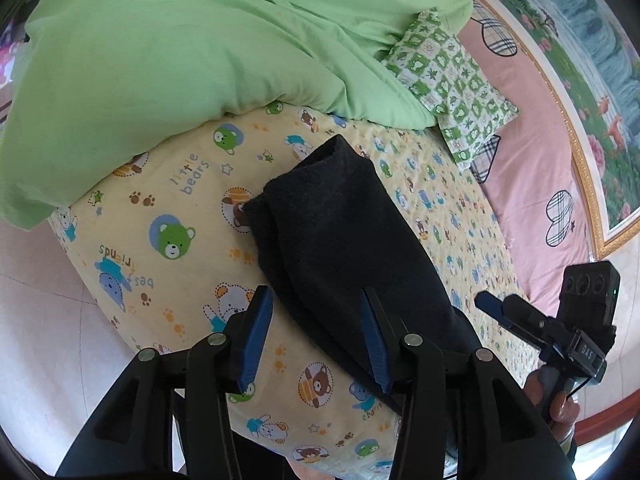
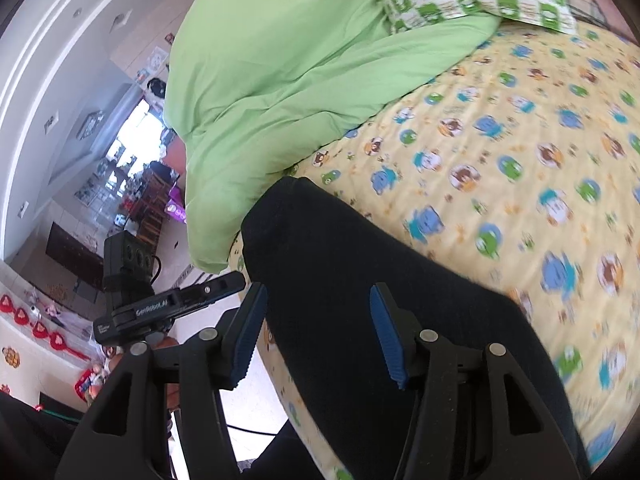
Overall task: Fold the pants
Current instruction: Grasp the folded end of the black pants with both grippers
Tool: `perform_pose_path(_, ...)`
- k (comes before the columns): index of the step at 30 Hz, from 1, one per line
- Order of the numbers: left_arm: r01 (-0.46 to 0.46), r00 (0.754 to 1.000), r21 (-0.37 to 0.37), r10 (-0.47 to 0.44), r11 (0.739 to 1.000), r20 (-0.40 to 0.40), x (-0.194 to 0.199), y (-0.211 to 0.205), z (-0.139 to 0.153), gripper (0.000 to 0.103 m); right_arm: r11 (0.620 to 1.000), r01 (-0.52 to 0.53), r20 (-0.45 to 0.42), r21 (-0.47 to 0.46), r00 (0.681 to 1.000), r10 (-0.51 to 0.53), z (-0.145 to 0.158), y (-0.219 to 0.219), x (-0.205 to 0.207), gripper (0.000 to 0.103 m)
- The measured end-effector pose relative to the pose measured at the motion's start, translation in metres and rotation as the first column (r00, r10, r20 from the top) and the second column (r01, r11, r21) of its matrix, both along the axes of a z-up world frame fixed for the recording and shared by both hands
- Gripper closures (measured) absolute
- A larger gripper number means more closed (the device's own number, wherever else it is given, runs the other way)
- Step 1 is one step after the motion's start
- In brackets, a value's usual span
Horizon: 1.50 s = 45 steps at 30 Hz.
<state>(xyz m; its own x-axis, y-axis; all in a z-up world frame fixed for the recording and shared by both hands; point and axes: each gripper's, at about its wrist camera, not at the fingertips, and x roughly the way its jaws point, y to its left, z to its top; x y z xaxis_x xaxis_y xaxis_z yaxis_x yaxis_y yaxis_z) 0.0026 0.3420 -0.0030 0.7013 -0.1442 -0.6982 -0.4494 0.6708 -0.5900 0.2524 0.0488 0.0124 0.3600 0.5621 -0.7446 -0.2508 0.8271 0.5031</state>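
Note:
Dark pants [image 1: 340, 232] lie folded lengthwise on the yellow bear-print sheet [image 1: 168, 200], running from the bed's near edge toward the green duvet. My left gripper [image 1: 316, 300] is open and empty, hovering over the pants' left edge near the near end. My right gripper [image 2: 318, 292] is open and empty above the pants [image 2: 360, 300] in the right wrist view. The right gripper also shows in the left wrist view [image 1: 490, 306] at the right, beside the pants. The left gripper shows in the right wrist view [image 2: 236, 278] at the left.
A green duvet [image 1: 180, 48] is bunched at the far side of the bed. A green-patterned pillow [image 1: 452, 80] lies on a pink sheet [image 1: 532, 168]. Tiled floor [image 1: 40, 300] lies left of the bed. Room clutter [image 2: 100, 200] shows beyond.

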Motion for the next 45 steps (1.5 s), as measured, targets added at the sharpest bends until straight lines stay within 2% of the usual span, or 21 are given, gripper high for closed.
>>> perform_pose_path(3,-0.015,1.0,0.008,0.015,1.0,-0.014,0.003,0.003,-0.001,0.055,0.999,-0.035,-0.013,-0.012,0.999,0.034,-0.003,0.012,0.019,0.048)
perform_pose_path(8,-0.032,0.999,-0.039,0.031,0.999,-0.018,0.007,0.013,-0.008,0.055,0.996,-0.08,-0.028,-0.027,0.996,0.08,-0.007,0.027,0.04,0.048)
perform_pose_path(11,-0.041,0.999,-0.06,0.039,0.997,-0.029,0.011,0.016,-0.012,0.052,0.993,-0.11,-0.043,-0.032,0.993,0.108,-0.011,0.036,0.056,0.048)
perform_pose_path(22,-0.076,0.996,-0.088,0.071,0.993,-0.054,0.024,0.024,-0.023,0.052,0.975,-0.213,-0.128,-0.069,0.971,0.203,-0.044,0.065,0.121,0.047)
perform_pose_path(29,-0.082,0.995,-0.1,0.077,0.992,-0.058,0.028,0.028,-0.028,0.052,0.956,-0.288,-0.152,-0.06,0.949,0.276,-0.055,0.085,0.137,0.047)
perform_pose_path(34,-0.086,0.995,-0.102,0.082,0.991,-0.049,0.031,0.029,-0.03,0.052,0.926,-0.365,-0.165,-0.093,0.923,0.347,-0.064,0.098,0.146,0.047)
perform_pose_path(39,-0.088,0.996,-0.098,0.084,0.991,-0.044,0.036,0.031,-0.031,0.057,0.898,-0.427,-0.181,-0.11,0.896,0.405,-0.073,0.106,0.155,0.048)
perform_pose_path(40,-0.089,0.995,-0.089,0.085,0.992,-0.045,0.038,0.031,-0.031,0.063,0.895,-0.433,-0.187,-0.105,0.893,0.41,-0.075,0.107,0.155,0.051)
perform_pose_path(41,-0.088,0.995,-0.083,0.084,0.993,-0.049,0.038,0.031,-0.031,0.066,0.895,-0.436,-0.188,-0.097,0.891,0.413,-0.077,0.107,0.155,0.063)
perform_pose_path(42,-0.084,0.996,-0.078,0.08,0.993,-0.049,0.039,0.031,-0.031,0.07,0.896,-0.436,-0.187,-0.086,0.89,0.415,-0.077,0.108,0.155,0.069)
perform_pose_path(43,-0.077,0.996,-0.082,0.074,0.994,-0.046,0.039,0.031,-0.032,0.075,0.899,-0.43,-0.181,-0.087,0.894,0.41,-0.076,0.108,0.153,0.07)
perform_pose_path(45,-0.076,0.996,-0.076,0.073,0.994,-0.044,0.039,0.03,-0.031,0.077,0.902,-0.424,-0.165,-0.085,0.898,0.407,-0.072,0.108,0.149,0.074)
